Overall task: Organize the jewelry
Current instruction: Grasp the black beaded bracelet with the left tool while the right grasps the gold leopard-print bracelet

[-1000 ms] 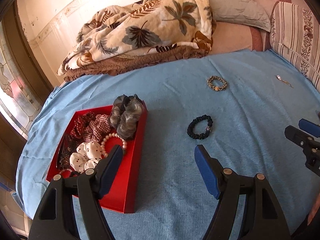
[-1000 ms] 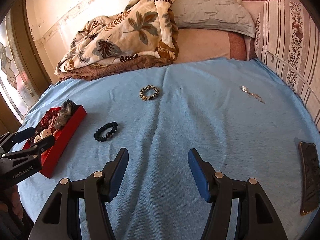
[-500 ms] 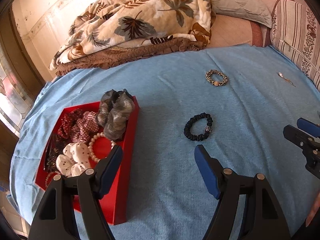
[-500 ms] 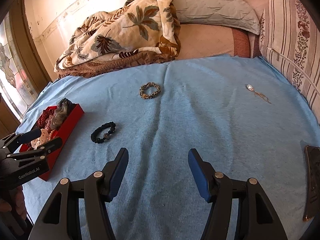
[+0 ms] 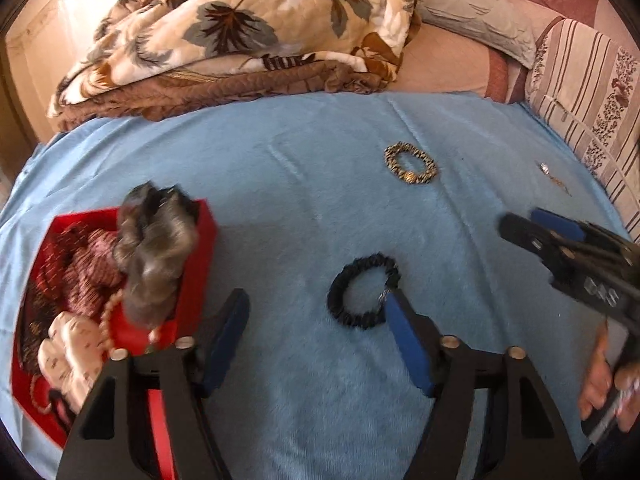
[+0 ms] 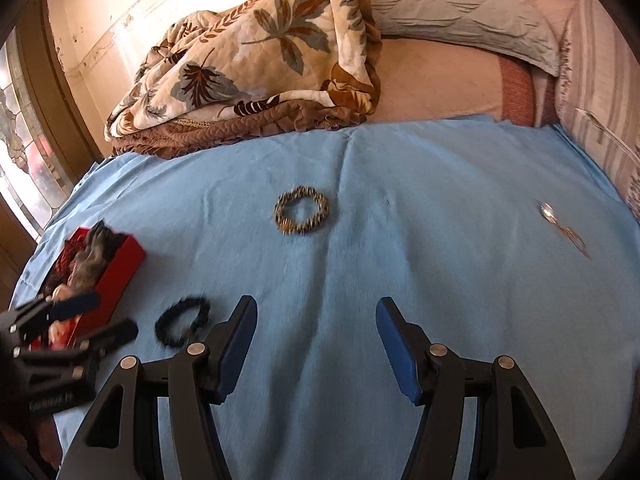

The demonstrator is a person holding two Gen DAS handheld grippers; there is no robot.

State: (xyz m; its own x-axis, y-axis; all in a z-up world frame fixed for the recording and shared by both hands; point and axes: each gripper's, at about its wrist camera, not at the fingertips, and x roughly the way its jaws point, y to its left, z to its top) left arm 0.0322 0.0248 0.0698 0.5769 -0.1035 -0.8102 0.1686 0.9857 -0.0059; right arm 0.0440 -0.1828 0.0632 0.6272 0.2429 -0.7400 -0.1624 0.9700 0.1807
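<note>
A black scrunchie bracelet (image 5: 362, 296) lies on the blue sheet, just ahead of my open, empty left gripper (image 5: 318, 306); its right finger overlaps the ring's near right edge. It also shows in the right wrist view (image 6: 182, 320). A gold-and-black beaded bracelet (image 5: 410, 168) (image 6: 302, 216) lies farther back. A small silver pendant with chain (image 5: 554, 178) (image 6: 564, 228) lies at the right. The red tray (image 5: 196, 280) (image 6: 120, 270) at the left holds scrunchies, a grey hairpiece and pearl beads. My right gripper (image 6: 316, 324) is open and empty above bare sheet.
A leaf-print quilt (image 6: 260, 64) is piled at the head of the bed beside a grey pillow (image 6: 460, 12). A striped pillow (image 5: 588, 92) lines the right side. A stained-glass window (image 6: 24, 152) is at the far left.
My left gripper has moved forward and right, from over the tray to the black bracelet. My right gripper has moved forward and left toward the beaded bracelet.
</note>
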